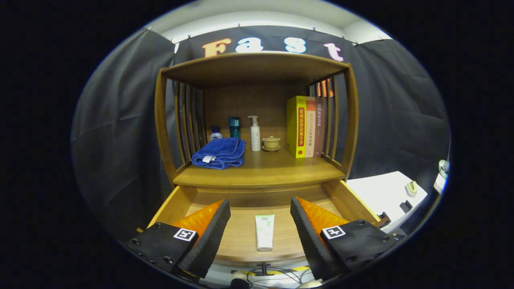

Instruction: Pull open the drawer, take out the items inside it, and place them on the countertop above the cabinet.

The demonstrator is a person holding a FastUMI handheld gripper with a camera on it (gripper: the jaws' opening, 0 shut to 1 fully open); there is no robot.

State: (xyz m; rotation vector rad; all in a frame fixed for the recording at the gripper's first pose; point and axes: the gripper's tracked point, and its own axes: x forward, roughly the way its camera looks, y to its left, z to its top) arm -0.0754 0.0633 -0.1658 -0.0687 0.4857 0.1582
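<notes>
The wooden drawer [341,196] stands pulled open under the cabinet's countertop [261,170]. A white tube with green print [264,232] lies flat on the drawer's floor, lengthwise. My gripper [260,206] hovers above the drawer, open, its two black fingers [215,228] spread wide to either side of the tube and not touching it. On the countertop lies a folded blue towel [219,153].
Behind the towel stand a small blue-capped bottle [215,133], a teal bottle [234,127], a white pump bottle [255,133] and a lidded tea cup [271,143]. Books [305,126] lean at the right. Slatted sides enclose the shelf. A white table [385,192] sits to the right.
</notes>
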